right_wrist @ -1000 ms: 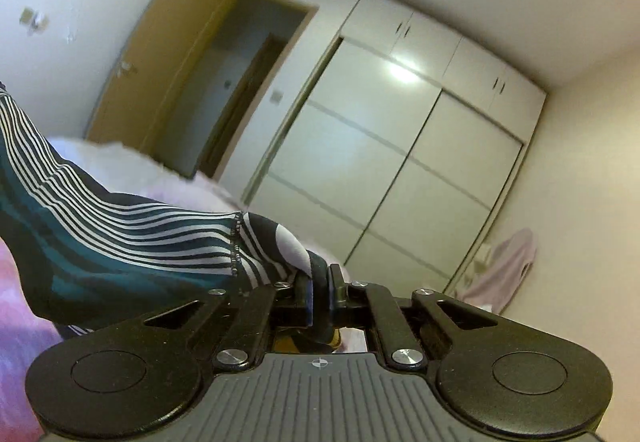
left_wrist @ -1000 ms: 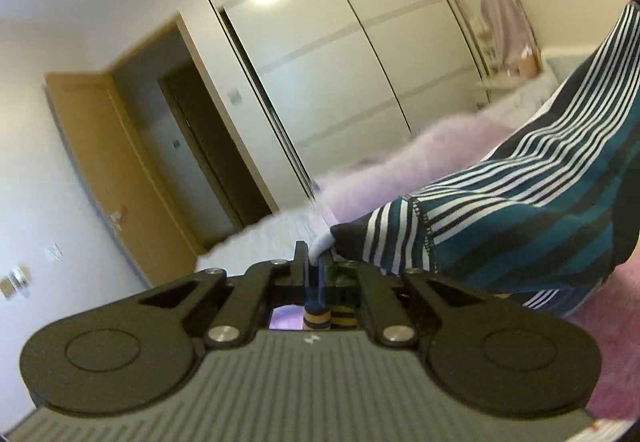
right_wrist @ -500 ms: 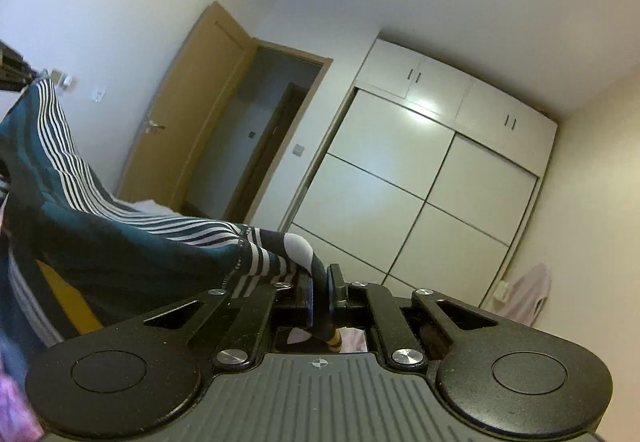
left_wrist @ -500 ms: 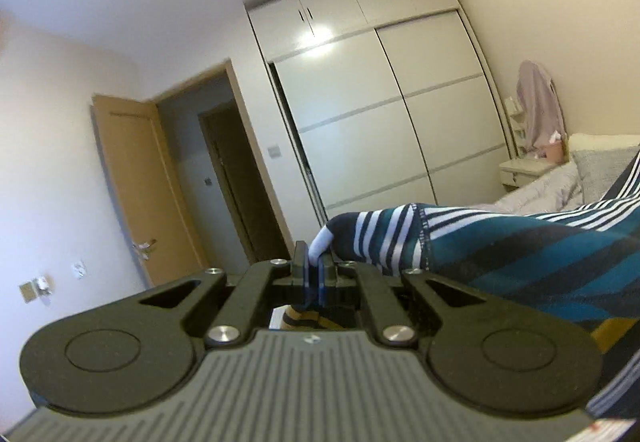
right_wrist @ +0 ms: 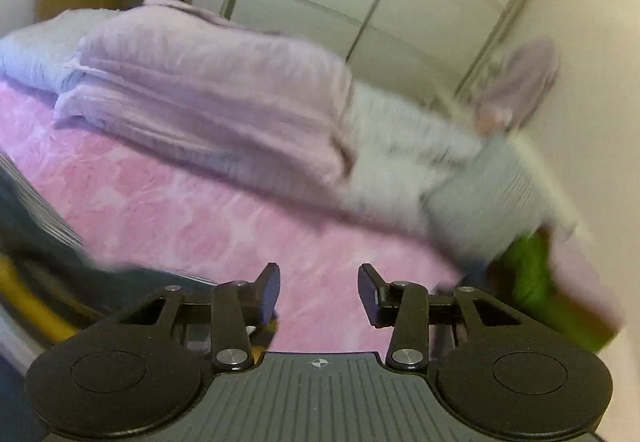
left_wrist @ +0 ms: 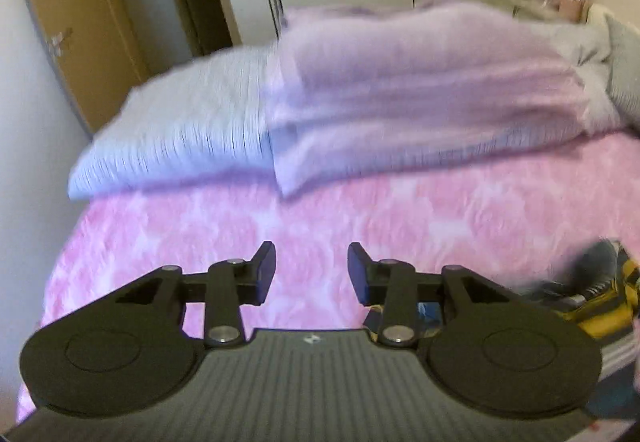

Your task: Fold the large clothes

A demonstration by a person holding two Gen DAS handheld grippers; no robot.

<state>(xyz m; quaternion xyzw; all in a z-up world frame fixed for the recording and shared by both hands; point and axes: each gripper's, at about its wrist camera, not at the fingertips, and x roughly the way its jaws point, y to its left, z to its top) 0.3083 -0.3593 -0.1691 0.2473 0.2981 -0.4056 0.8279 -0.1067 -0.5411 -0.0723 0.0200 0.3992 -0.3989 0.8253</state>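
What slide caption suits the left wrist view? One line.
Left gripper opening, nothing between its jaws, above the pink bedspread; striped garment lies at right.

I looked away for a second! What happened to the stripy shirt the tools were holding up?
Both tools let go. The left tool and right tool tipped down toward the pink bedspread, jaws opening with nothing between them. The stripy shirt dropped onto the bed. The folded blankets stayed put.
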